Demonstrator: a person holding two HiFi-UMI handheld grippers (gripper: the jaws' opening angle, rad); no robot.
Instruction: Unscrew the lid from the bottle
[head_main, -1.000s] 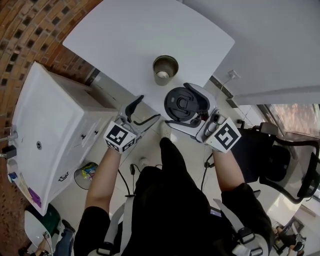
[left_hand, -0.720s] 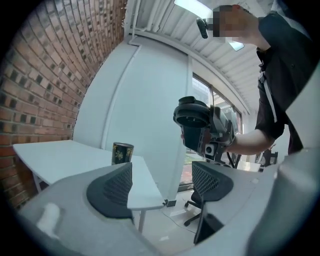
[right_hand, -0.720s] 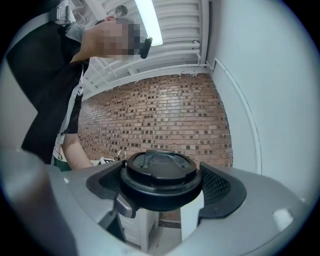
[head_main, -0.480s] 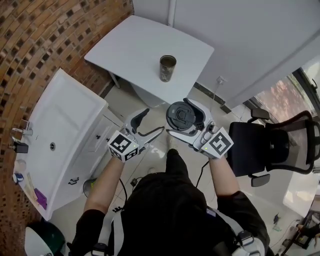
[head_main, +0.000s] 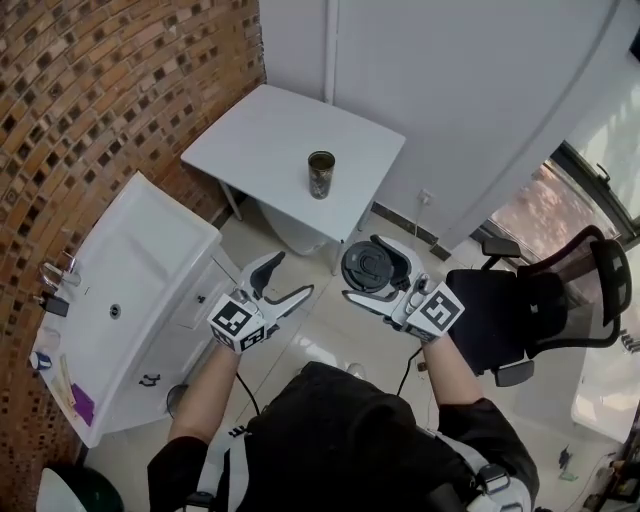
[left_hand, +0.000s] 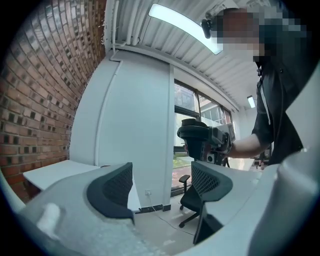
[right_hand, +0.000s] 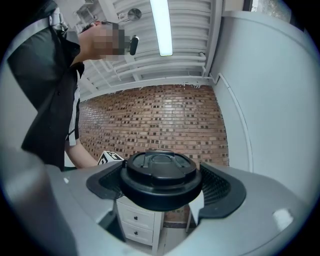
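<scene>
– Black round lid (right_hand: 160, 177): where is it sitting?
– It is sitting flat between the two dark pads of the right gripper (head_main: 368, 270), which is clamping it from both sides at a wide spread. The gripper is pointing level and holding the lid in the air over the pale floor (head_main: 330, 340), top face upward, well apart from the bottle.
– And where is the bottle standing?
– The dull metal cylindrical bottle (head_main: 321, 174) is standing upright, mouth open, on the white square table (head_main: 262, 140). It is sitting near that table's right edge, on the far side of both grippers.
– What is the left gripper doing?
– The left gripper (head_main: 290, 275) is hanging to the left of the lid, near it but not touching, and it is also pointing level. Its jaws are standing wide apart with nothing between them.
– What is standing around them?
– A red-brown brick wall (head_main: 100, 90) is running along the far left. A white sink cabinet (head_main: 130, 270) is standing against it, just on the near side of the table. A black office chair (head_main: 545, 305) is standing on the right, beside the right arm. The person (head_main: 340, 440), in a dark top, is standing at the near edge, both forearms reaching forward.
</scene>
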